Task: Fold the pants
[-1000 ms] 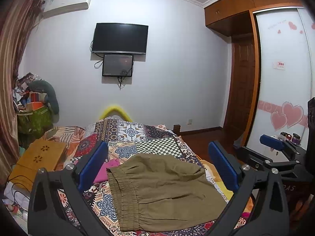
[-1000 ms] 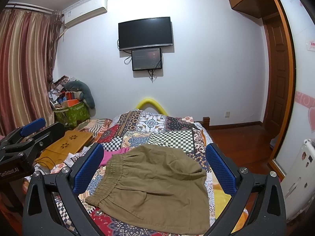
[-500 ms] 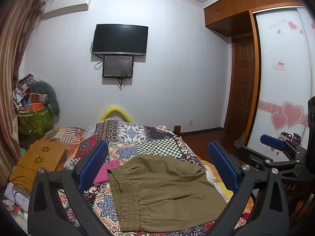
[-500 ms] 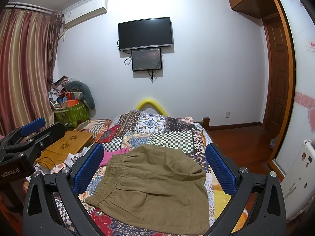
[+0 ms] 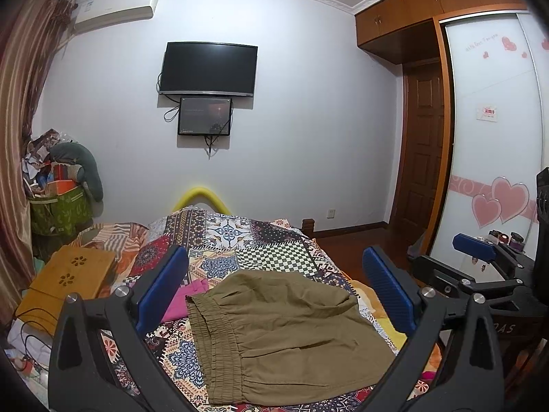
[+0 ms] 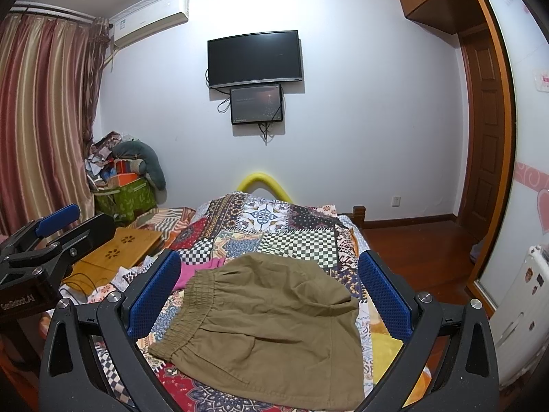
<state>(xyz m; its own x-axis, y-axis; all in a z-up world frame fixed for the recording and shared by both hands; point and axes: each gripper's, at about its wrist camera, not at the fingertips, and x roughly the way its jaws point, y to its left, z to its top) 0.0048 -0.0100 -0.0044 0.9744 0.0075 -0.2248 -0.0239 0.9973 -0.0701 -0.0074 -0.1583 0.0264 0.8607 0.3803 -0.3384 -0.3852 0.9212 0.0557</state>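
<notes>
Olive-brown pants (image 5: 288, 329) lie folded into a compact shape on the patchwork bedspread (image 5: 247, 240), elastic waistband toward the left. The same pants (image 6: 274, 322) fill the middle of the right wrist view. My left gripper (image 5: 276, 285) hovers above them, blue pads wide apart, holding nothing. My right gripper (image 6: 271, 285) is likewise open and empty above the pants. The right gripper's body shows at the right edge of the left wrist view (image 5: 480, 274), and the left gripper's body shows at the left of the right wrist view (image 6: 51, 243).
A pink garment (image 5: 187, 297) lies just left of the waistband. A wooden lap tray (image 5: 65, 281) sits at the bed's left side, with a green bag of clutter (image 6: 127, 195) behind it. Wooden floor (image 6: 411, 240) and a wardrobe (image 5: 490, 158) lie right of the bed.
</notes>
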